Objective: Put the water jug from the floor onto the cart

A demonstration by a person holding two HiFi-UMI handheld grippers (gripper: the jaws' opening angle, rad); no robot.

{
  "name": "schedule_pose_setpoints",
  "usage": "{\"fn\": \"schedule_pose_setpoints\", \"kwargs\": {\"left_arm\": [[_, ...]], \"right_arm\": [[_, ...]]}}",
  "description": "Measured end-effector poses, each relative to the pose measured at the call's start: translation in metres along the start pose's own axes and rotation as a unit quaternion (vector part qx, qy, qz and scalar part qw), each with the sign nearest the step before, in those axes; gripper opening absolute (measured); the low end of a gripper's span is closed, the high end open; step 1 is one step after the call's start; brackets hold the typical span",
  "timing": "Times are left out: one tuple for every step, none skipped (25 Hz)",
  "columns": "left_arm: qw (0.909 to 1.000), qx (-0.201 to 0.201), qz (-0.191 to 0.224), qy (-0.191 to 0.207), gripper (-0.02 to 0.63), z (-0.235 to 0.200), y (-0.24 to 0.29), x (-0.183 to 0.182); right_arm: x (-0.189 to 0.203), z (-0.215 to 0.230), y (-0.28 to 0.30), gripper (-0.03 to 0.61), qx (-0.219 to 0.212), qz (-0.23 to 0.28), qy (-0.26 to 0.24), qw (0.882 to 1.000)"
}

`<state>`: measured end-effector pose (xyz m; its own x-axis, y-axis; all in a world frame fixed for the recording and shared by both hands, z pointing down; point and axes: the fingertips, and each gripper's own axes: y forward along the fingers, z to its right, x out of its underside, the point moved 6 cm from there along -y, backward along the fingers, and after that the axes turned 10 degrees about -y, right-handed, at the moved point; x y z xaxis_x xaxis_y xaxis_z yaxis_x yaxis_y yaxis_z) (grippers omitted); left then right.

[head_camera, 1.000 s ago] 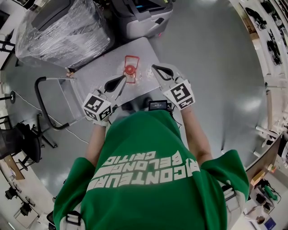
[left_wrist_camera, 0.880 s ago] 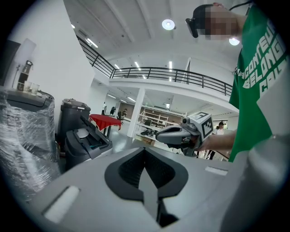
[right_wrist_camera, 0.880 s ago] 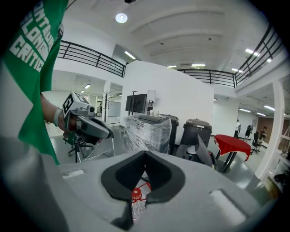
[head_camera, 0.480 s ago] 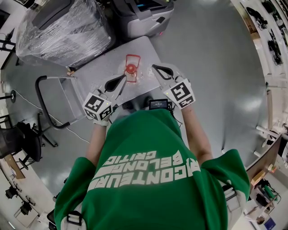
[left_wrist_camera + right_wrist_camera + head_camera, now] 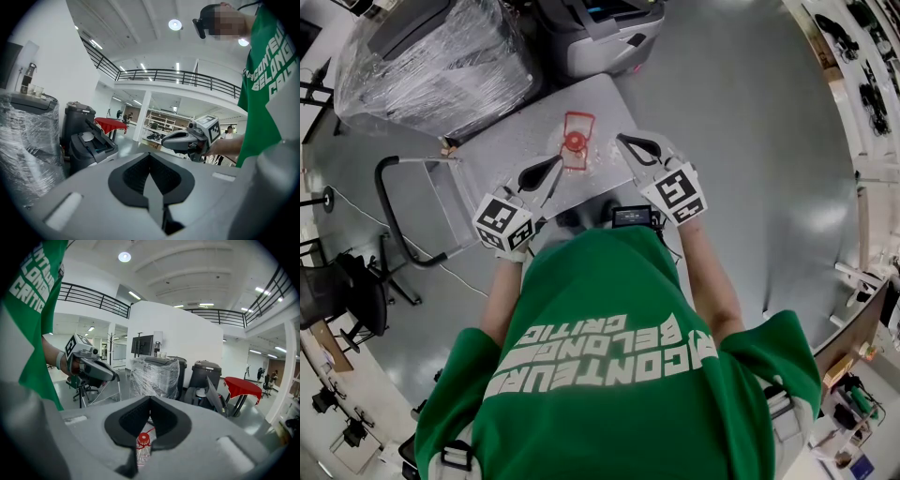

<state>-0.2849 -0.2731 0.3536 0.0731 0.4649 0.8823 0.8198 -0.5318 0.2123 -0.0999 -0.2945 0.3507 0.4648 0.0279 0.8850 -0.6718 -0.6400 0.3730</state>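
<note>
The clear water jug, with its red cap (image 5: 573,142) and red handle, stands upright on the grey cart deck (image 5: 511,141). My left gripper (image 5: 555,166) hovers just left of the jug and my right gripper (image 5: 622,142) just right of it. Both are shut, hold nothing, and stay clear of the jug. In the left gripper view the jaws (image 5: 150,157) meet tip to tip, with the right gripper (image 5: 187,139) beyond them. In the right gripper view the jaws (image 5: 150,399) are closed; the jug's red cap (image 5: 142,440) shows below them and the left gripper (image 5: 91,369) is off to the left.
The cart's black push handle (image 5: 384,211) curves out on the left. A plastic-wrapped machine (image 5: 431,56) and a grey printer (image 5: 600,33) stand beyond the cart. An office chair (image 5: 337,291) is at the left edge. Grey floor spreads to the right.
</note>
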Motion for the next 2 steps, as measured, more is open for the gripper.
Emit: {"fn": "schedule_pose_setpoints", "kwargs": {"left_arm": [[1.0000,-0.001,0.000,0.000,0.011,-0.0003,0.0000,0.0007],[1.0000,-0.002,-0.001,-0.001,0.011,-0.0007,0.0000,0.0014]], "right_arm": [[0.0007,0.0000,0.0000,-0.008,0.000,0.000,0.001,1.000],[0.0015,0.0000,0.0000,-0.008,0.000,0.000,0.002,1.000]]}}
